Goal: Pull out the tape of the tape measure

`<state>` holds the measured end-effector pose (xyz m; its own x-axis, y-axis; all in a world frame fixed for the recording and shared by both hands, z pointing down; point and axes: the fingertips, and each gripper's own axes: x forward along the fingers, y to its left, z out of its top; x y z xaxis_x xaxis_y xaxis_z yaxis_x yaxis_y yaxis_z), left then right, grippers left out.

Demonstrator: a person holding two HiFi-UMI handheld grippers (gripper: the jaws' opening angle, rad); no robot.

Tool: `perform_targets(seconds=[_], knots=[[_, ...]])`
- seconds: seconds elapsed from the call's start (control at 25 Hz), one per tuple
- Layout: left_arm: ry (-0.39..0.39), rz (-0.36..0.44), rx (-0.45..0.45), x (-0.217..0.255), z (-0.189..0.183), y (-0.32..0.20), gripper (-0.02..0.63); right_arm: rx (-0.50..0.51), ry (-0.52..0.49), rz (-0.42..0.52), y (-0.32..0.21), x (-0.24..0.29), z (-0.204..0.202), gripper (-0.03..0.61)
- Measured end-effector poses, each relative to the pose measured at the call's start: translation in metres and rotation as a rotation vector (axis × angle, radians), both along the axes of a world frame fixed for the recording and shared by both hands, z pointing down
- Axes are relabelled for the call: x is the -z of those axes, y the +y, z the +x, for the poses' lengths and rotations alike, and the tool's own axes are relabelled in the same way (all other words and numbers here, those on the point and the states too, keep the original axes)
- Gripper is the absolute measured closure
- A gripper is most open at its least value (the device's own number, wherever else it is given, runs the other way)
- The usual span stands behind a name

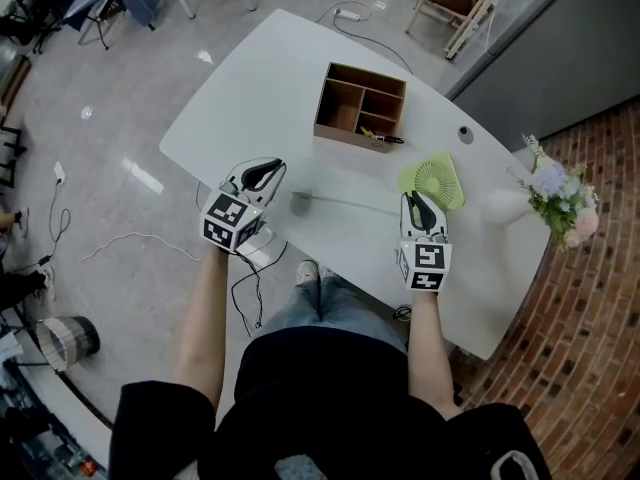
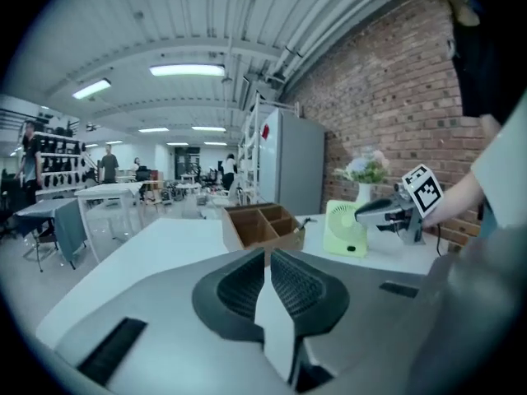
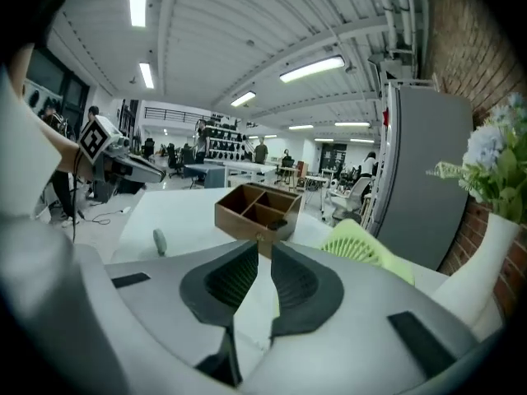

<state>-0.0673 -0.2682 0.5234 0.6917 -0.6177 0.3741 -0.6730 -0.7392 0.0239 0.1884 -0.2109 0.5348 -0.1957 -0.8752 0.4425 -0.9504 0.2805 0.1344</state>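
Closest to the head camera is the person's dark shirt [image 1: 330,408], and from it two bare forearms go forward over the near edge of a white table [image 1: 260,78]. Each hand holds one gripper with a marker cube. At the left side, the left gripper [image 1: 272,171] is over the near left part of the table and points to the far right. Its own view shows the two ribbed pads almost together, with only a very thin slit at the tips and nothing between them. At the right side, the right gripper [image 1: 412,206] points away from the person, just beside a light green fan [image 1: 436,179] that lies flat on the table. Its own view shows a narrow but clear gap between the pads, and no object is held there; only the white table surface shows through the gap. Between the two grippers, the tape measure [image 1: 300,203] rests on the table as a small grey case, closer to the left gripper and apart from both. From the case, a thin pale line runs over the table toward the right gripper and ends near its jaws; it looks like the tape, lying pulled out. Farther back stands a wooden box [image 1: 362,105] with several compartments. Pale flowers [image 1: 560,196] stand at the right end of the table.
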Motion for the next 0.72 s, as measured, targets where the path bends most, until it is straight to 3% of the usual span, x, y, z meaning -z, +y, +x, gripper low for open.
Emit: perform_targets(seconds=[0.16, 0.4, 0.72], knots=[[0.133, 0.08, 0.114, 0.051, 0.01, -0.018, 0.584, -0.004, -0.052, 0.114, -0.019, 0.049, -0.006, 0.575], [0.23, 0.185, 0.24, 0.111, 0.034, -0.03, 0.591, -0.014, -0.109, 0.235, -0.034, 0.102, -0.005, 0.575], [0.193, 0.212, 0.239, 0.12, 0.063, -0.023, 0.592, -0.031, -0.181, 0.289, -0.035, 0.122, -0.001, 0.577]])
